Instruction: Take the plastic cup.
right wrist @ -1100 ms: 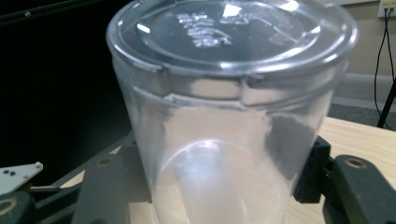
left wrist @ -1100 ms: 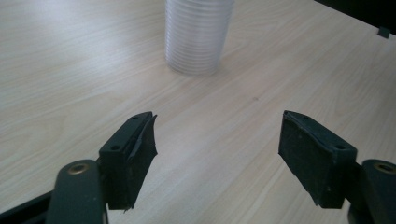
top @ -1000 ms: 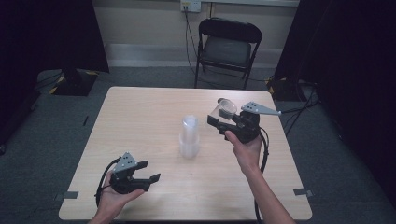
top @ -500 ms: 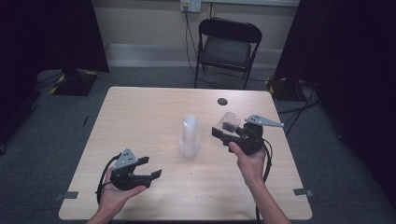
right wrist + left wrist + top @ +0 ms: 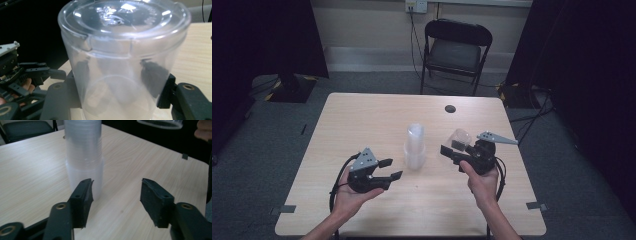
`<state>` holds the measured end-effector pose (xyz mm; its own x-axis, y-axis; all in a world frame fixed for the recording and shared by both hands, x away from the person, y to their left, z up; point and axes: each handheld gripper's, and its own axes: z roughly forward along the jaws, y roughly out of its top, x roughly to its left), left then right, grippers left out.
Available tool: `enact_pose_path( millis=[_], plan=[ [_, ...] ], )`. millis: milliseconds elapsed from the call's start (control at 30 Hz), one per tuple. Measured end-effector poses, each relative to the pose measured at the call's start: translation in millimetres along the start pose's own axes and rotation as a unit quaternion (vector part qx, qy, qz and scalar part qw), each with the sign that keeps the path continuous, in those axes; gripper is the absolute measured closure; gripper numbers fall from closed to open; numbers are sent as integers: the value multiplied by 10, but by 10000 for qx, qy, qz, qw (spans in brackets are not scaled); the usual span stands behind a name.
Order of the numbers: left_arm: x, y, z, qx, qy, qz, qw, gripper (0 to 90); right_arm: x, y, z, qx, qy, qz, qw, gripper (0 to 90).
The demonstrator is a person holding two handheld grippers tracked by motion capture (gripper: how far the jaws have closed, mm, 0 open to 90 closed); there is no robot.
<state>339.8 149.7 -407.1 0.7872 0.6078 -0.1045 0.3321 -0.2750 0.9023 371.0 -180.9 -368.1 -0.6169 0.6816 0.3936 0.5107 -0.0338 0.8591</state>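
While the right gripper (image 5: 454, 151) carries a single clear cup (image 5: 120, 57) clamped between its fingers (image 5: 152, 75), the step in hand appears to be placing that cup down on the tabletop (image 5: 362, 120), to the right of the stack (image 5: 415, 146). In the high view the cup (image 5: 459, 138) is held clear of the surface, tilted, with its closed end toward the stack; the right gripper view shows both fingers pressed against the cup wall from opposite sides, the wall slightly blurred. Thin plastic of this kind is judged to deform readily, so grip pressure should be kept no greater than needed to prevent slip. Level the cup before lowering, so that its rim or base meets the tabletop flat rather than on one edge. Keep the cup well to the right of the stack during descent, since a side contact could topple the tall, light stack. Release only once the cup is seated, and spread the fingers evenly so neither drags it sideways. The left gripper (image 5: 389, 170) waits near the front left of the stack with its fingers (image 5: 83, 197) spread wide and empty; in the left gripper view the stack (image 5: 83, 157) stands just beyond its left finger. It should hold clear of the stack unless steadying is required.
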Motion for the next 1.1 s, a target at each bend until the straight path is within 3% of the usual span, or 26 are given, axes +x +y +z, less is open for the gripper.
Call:
enact_pose_path(
  millis=[33, 133, 167, 233, 267, 300, 367, 467, 567, 700, 767, 867, 1000, 1100],
  plan=[
    [-43, 19, 80, -120, -53, 58, 9999, 492, -14, -57, 6, 53, 52, 41, 10000, 402],
    [-87, 35, 153, -119, -109, 154, 9998, 485, -36, -132, 20, 90, 124, 158, 9998, 402],
    [-130, 37, 212, -146, -144, 318, 9993, 490, -49, -193, 29, 84, 209, 263, 9994, 402],
    [-170, 25, 252, -104, 154, 585, 9981, 495, -48, -244, 42, 104, 202, 292, 9993, 402],
    [-170, 25, 252, -104, 154, 585, 9981, 506, -48, -244, 42, 104, 202, 292, 9993, 402],
    [-169, 8, 282, -152, 16, 510, 9986, 506, -44, -264, 55, 180, 227, 300, 9991, 402],
    [-166, -50, 340, 8, -65, 212, 9998, 488, -32, -327, 104, 279, 248, 342, 9987, 402],
    [-169, -95, 353, 83, -204, 132, 9997, 466, -19, -395, 190, 433, 320, 442, 9976, 402],
    [-192, -120, 323, 48, -268, 311, 9991, 450, 27, -439, 257, 546, 402, 442, 9967, 401],
    [-207, -145, 290, -29, -324, 279, 9991, 471, 88, -471, 308, 598, 622, 573, 9946, 401],
    [-231, -167, 282, -89, -260, 374, 9989, 533, 102, -484, 325, 609, 756, 670, 9930, 401],
    [-263, -179, 268, -214, -119, 414, 9988, 534, 120, -495, 338, 637, 849, 757, 9915, 401],
    [-317, -184, 281, -241, -137, 530, 9982, 577, 151, -518, 370, 657, 1073, 932, 9877, 401],
    [-352, -188, 284, -348, -158, 592, 9975, 627, 164, -529, 396, 700, 1282, 1163, 9824, 402]
  ],
)
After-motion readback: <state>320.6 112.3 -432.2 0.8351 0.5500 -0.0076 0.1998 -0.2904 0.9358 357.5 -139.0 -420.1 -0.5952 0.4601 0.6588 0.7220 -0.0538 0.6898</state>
